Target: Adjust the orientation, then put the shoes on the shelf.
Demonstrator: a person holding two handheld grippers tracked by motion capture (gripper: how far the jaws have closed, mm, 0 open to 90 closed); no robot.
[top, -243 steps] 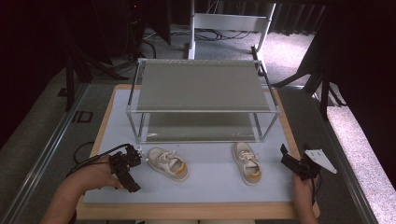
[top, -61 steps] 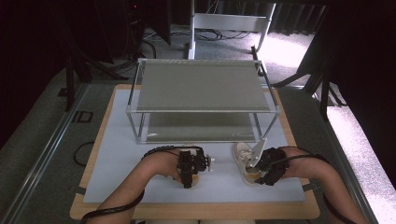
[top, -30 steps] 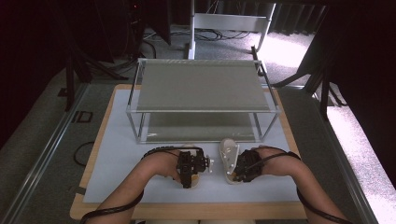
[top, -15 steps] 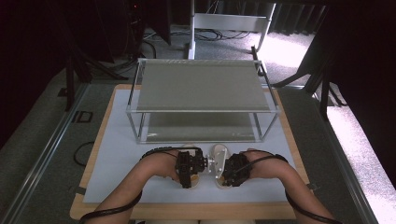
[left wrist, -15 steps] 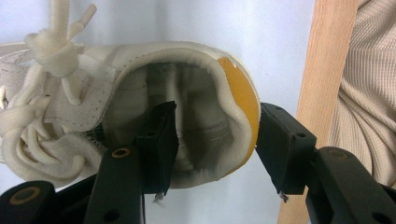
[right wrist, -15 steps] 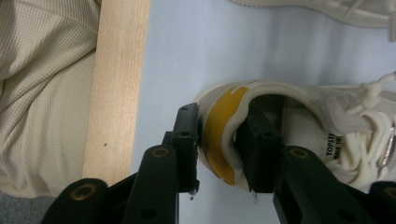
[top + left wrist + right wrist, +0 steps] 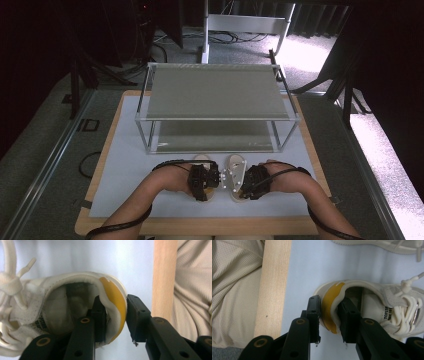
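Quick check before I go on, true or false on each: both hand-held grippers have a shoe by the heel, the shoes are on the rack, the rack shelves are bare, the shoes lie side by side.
1. Each hand-held gripper clamps a shoe's heel. True: the left hand-held gripper pinches the left shoe, the right hand-held gripper the right shoe.
2. The shoes sit on the rack. False: they lie on the table mat in front of it.
3. The rack's shelves are bare. True.
4. The shoes lie far apart. False: side by side, close together.

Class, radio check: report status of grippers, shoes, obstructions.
Left gripper clamps left shoe heel. Right gripper clamps right shoe heel. Rack ahead, path open.
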